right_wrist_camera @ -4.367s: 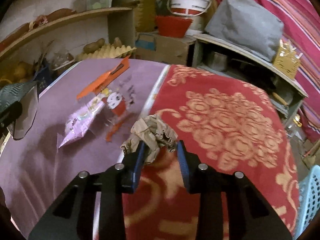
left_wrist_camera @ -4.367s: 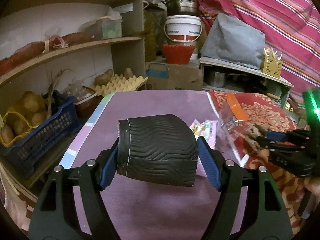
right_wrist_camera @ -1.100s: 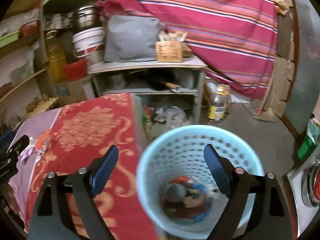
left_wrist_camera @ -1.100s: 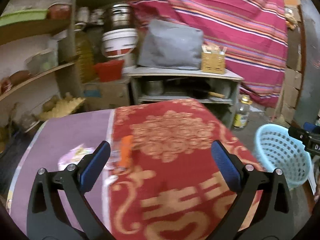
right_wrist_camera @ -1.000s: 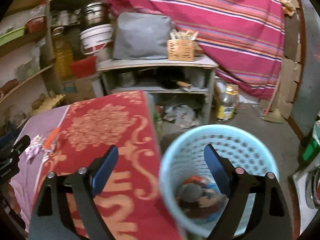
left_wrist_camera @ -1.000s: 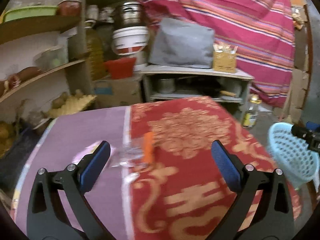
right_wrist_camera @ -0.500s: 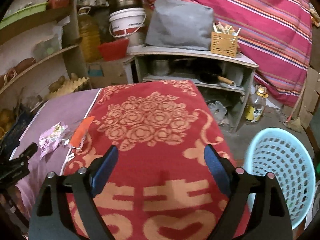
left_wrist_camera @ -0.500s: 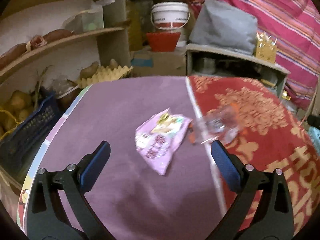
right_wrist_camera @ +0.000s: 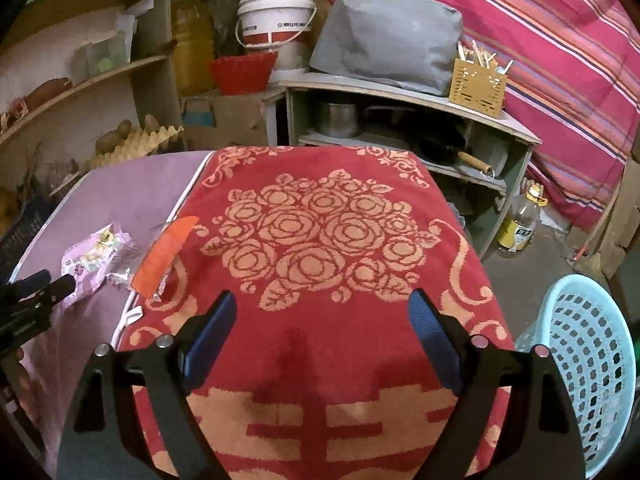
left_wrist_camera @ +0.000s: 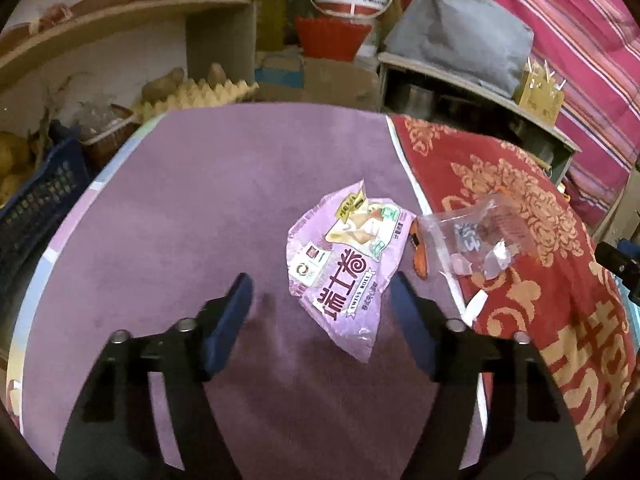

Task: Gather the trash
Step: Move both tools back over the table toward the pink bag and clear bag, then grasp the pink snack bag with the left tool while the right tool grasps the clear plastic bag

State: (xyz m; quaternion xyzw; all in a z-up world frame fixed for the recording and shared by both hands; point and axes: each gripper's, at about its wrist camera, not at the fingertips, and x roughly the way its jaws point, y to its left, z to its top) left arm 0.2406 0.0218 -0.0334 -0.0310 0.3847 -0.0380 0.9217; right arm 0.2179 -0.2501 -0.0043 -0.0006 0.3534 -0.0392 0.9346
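Observation:
A purple Swiss-roll wrapper [left_wrist_camera: 344, 264] lies flat on the purple cloth [left_wrist_camera: 180, 208]. My left gripper [left_wrist_camera: 320, 296] is open and empty, its fingertips on either side of the wrapper's near end. A clear wrapper with an orange strip [left_wrist_camera: 468, 236] lies just right of it, at the edge of the red cloth [left_wrist_camera: 560, 320]. Both wrappers also show in the right wrist view, the purple one [right_wrist_camera: 96, 256] and the orange-strip one [right_wrist_camera: 164, 252]. My right gripper [right_wrist_camera: 320, 328] is open and empty over the red cloth [right_wrist_camera: 320, 224]. A light blue trash basket [right_wrist_camera: 588, 360] stands on the floor at right.
Shelves with potatoes, an egg tray [left_wrist_camera: 192, 96] and a dark blue crate [left_wrist_camera: 36, 200] border the table at left. A low shelf with a grey bundle [right_wrist_camera: 388, 48] and a bucket [right_wrist_camera: 276, 24] stands behind. A bottle [right_wrist_camera: 520, 224] stands on the floor.
Both grippers dropped their loads in the basket and swung back left to the table. The left gripper has come down close over the purple wrapper and narrowed somewhat. The right hovers over the red cloth.

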